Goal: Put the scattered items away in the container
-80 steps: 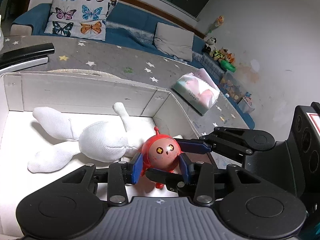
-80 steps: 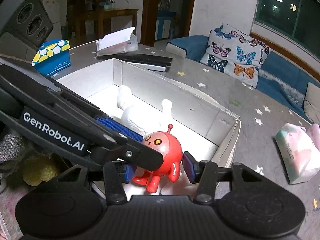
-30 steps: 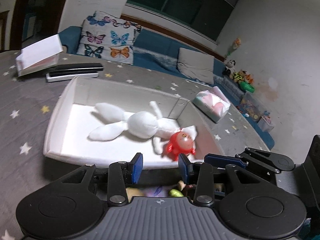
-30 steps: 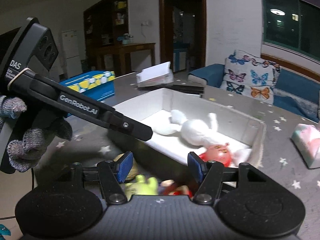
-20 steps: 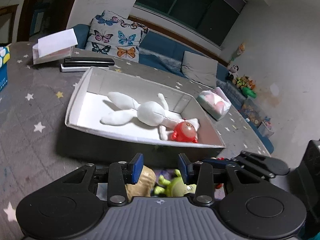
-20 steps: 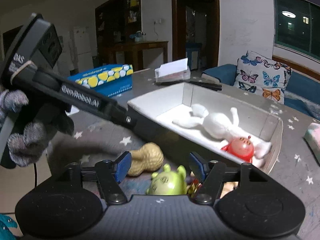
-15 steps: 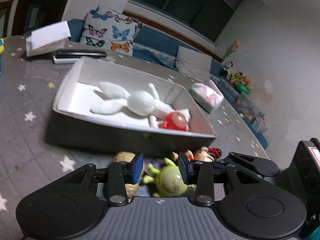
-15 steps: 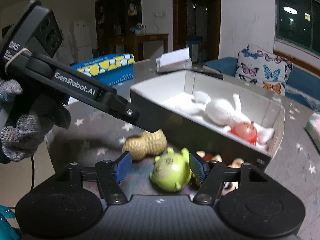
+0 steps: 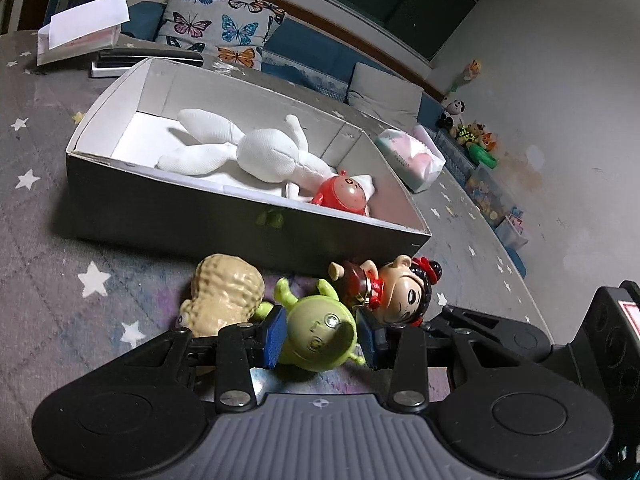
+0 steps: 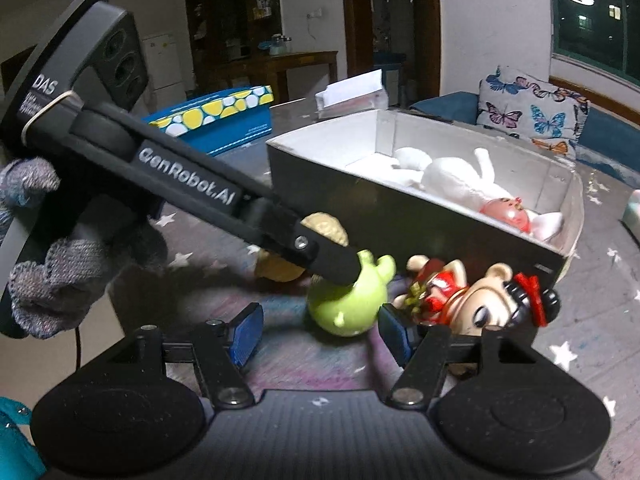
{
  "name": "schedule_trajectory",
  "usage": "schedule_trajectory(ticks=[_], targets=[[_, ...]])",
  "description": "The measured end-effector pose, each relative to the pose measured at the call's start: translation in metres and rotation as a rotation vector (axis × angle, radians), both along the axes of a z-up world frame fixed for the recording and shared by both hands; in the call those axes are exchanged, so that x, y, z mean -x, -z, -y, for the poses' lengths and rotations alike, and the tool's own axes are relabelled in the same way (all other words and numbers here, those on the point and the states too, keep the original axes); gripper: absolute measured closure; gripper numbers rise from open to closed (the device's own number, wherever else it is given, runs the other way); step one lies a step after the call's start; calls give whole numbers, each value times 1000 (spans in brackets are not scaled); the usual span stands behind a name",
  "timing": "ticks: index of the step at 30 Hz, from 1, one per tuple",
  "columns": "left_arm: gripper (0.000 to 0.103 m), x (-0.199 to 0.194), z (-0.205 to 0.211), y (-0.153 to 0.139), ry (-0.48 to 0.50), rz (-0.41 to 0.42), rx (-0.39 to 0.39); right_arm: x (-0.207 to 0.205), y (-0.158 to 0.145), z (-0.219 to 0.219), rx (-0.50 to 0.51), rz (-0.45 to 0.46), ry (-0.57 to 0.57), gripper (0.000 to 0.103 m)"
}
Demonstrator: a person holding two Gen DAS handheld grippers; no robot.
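A grey cardboard box (image 9: 168, 216) holds a white plush rabbit (image 9: 256, 156) and a red round toy (image 9: 344, 196); the box also shows in the right wrist view (image 10: 400, 216). On the table in front of it lie a peanut toy (image 9: 224, 296), a green alien toy (image 9: 320, 336) and a doll with black hair and red bow (image 9: 404, 292). My left gripper (image 9: 320, 338) is open with its blue pads either side of the green toy (image 10: 348, 304). My right gripper (image 10: 316, 336) is open and empty just in front of the green toy, beside the doll (image 10: 484, 300).
A pink tissue pack (image 9: 412, 160) lies right of the box. A blue and yellow box (image 10: 216, 120), a white tissue box (image 9: 80, 36) and a black remote (image 9: 148, 56) sit behind. Butterfly cushions (image 9: 224, 32) rest on a blue sofa.
Both grippers pulled back from the box after the red toy was left inside. The left gripper dropped down around the green alien toy, and the right gripper came low beside it.
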State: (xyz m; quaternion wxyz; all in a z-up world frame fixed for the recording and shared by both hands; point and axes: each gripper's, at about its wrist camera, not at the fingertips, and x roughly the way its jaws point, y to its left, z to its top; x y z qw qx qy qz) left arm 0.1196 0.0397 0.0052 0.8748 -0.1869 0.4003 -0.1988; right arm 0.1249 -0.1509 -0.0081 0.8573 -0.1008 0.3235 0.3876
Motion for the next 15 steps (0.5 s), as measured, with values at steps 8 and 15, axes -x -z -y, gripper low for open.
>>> schedule_trajectory(ticks=[8, 15], targets=[[62, -3, -5, 4, -14, -24, 18, -5, 5, 7, -20, -31, 39, 38], [62, -6, -4, 5, 0, -38, 21, -14, 8, 7, -47, -58, 59, 38]])
